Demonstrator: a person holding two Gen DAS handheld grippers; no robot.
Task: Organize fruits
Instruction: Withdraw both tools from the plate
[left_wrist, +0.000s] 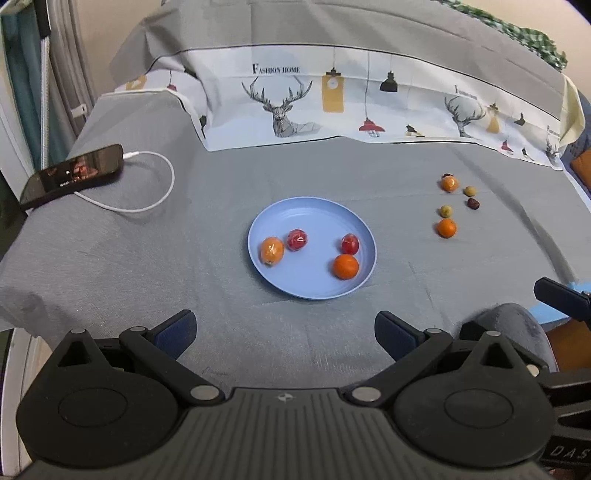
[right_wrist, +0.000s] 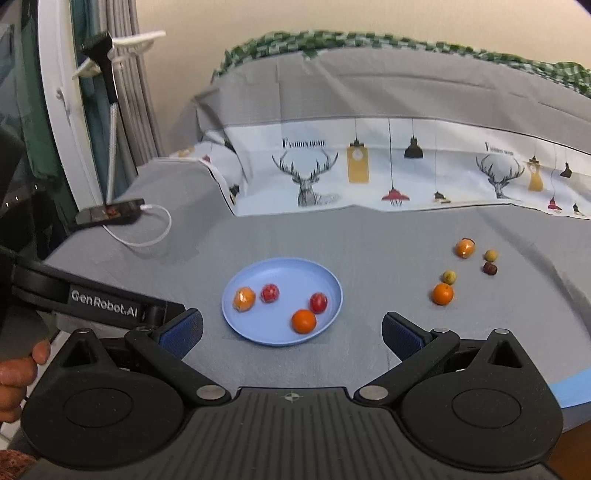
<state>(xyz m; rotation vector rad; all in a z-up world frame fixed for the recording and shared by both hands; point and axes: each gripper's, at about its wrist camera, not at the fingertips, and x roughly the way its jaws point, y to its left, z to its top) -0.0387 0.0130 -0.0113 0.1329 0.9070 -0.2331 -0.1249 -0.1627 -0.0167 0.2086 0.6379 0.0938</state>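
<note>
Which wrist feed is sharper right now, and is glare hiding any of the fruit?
Left wrist view: crisp; plate and fruit edges clean, fisheye bends the bed's edges. Right wrist view: softly motion-blurred, deer-print lettering smeared. Glare: small highlights on the wrapped orange and wrapped red fruits; nothing hidden. Lighting is even in both, shadows faint.

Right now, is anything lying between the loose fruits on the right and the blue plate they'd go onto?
Nothing visible. Only bare grey cloth separates the nearest loose orange from the blue plate. The phone and cable lie off on the plate's far side.
</note>
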